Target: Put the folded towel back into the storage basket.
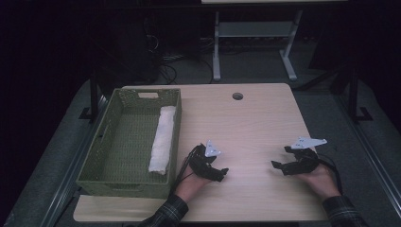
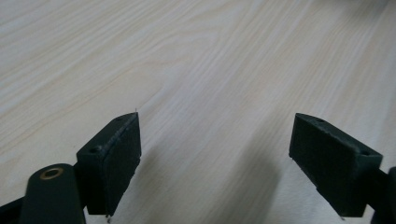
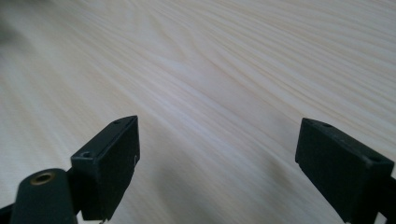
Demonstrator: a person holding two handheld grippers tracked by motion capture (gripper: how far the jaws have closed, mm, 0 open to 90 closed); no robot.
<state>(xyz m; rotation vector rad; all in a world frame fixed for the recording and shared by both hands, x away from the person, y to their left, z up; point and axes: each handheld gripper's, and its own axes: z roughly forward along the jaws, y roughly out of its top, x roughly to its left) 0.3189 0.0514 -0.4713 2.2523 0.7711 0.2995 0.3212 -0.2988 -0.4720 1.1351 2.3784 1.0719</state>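
Left tongs (image 1: 221, 173) gaping wide and empty near the pale wooden table's (image 1: 255, 123) front edge, right tongs (image 1: 279, 165) likewise, green perforated plastic basket (image 1: 106, 130) along the left edge, rolled white cloth (image 1: 162, 138) inside against its right wall

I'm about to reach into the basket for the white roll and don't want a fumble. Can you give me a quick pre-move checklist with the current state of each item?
1. Left claw open and holding nothing: ok.
2. Right claw open and holding nothing: ok.
3. White roll lying in the green basket, along its right wall: ok.
4. Table bare between the claws: ok.
5. Room beside the roll for a jaw against the wall: cannot tell.
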